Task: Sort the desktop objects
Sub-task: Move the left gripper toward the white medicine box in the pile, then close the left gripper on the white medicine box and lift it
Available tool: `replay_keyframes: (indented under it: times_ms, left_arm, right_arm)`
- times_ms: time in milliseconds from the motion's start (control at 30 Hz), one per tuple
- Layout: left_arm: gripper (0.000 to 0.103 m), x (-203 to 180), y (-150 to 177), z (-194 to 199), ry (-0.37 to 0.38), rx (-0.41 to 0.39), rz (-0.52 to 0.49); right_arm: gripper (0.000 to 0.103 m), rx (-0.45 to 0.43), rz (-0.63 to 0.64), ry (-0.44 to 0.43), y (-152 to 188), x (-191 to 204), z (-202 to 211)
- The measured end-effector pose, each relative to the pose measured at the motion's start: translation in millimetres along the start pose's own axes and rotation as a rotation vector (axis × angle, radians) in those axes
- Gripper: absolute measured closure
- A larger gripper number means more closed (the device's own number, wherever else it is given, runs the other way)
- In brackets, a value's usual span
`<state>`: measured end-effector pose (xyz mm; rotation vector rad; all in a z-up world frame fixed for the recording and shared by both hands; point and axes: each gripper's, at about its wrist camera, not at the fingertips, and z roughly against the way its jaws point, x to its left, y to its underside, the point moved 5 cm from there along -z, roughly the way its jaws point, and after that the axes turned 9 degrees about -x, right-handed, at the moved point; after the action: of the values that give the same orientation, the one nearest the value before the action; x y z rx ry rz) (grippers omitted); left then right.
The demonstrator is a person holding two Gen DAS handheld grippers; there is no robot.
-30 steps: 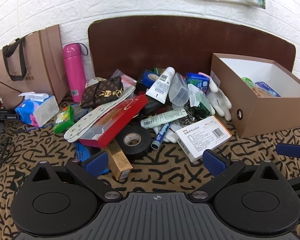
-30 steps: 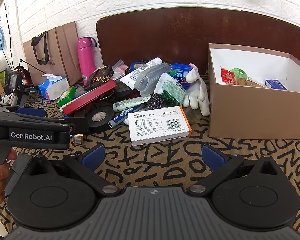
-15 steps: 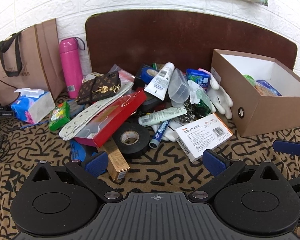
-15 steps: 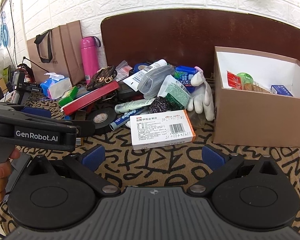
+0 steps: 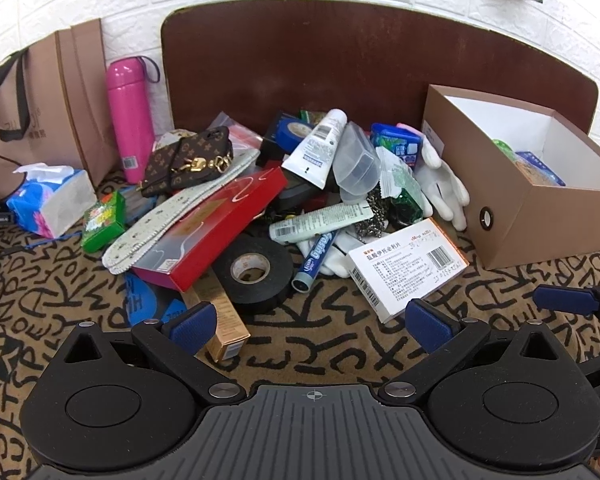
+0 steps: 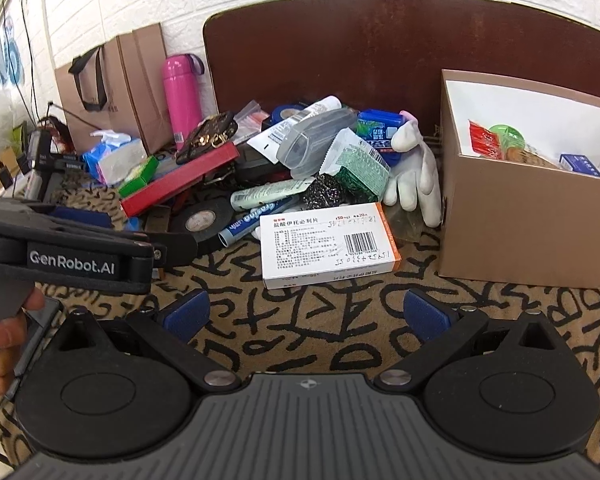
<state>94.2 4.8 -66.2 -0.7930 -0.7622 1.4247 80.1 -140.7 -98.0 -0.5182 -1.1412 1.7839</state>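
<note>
A heap of desk items lies on the patterned cloth. It holds a white medicine box [image 5: 408,266] [image 6: 326,242], a black tape roll [image 5: 254,272] [image 6: 204,224], a red flat box [image 5: 216,224], a white glove [image 6: 414,172] and several tubes. A brown cardboard box [image 5: 520,184] [image 6: 528,208] with a few items stands to the right. My left gripper [image 5: 310,326] is open and empty, just short of the tape roll. My right gripper [image 6: 306,314] is open and empty, just short of the medicine box.
A pink flask [image 5: 130,116], a brown paper bag [image 5: 40,100] and a tissue pack [image 5: 50,200] stand at the back left. A dark board [image 5: 360,64] leans on the white brick wall. The left gripper's body [image 6: 68,252] fills the right wrist view's left side.
Both grippers have moved forward toward the heap, so the tape roll and medicine box sit closer. The jaws have stayed open.
</note>
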Motion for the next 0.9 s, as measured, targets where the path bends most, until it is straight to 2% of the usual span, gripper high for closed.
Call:
replay_keyframes:
  times_ms: [233, 467, 767, 900]
  left_arm:
    - [0.0, -2, 2, -15, 0.04, 0.03, 0.013]
    - [0.0, -12, 4, -38, 0.091, 0.066, 0.01]
    - [0.003, -23, 3, -70, 0.194, 0.12, 0.044]
    - [0.009, -24, 2, -84, 0.223, 0.155, 0.066]
  right_arm:
    - [0.001, 0.046, -0.058, 0.004, 3, -13, -20]
    - [0.001, 0.06, 0.12, 0.046, 16, -15, -45]
    - [0.0, 0.032, 0.082, 0.023, 11, -26, -69]
    - [0.0, 0.025, 0.089, 0.022, 9, -27, -81]
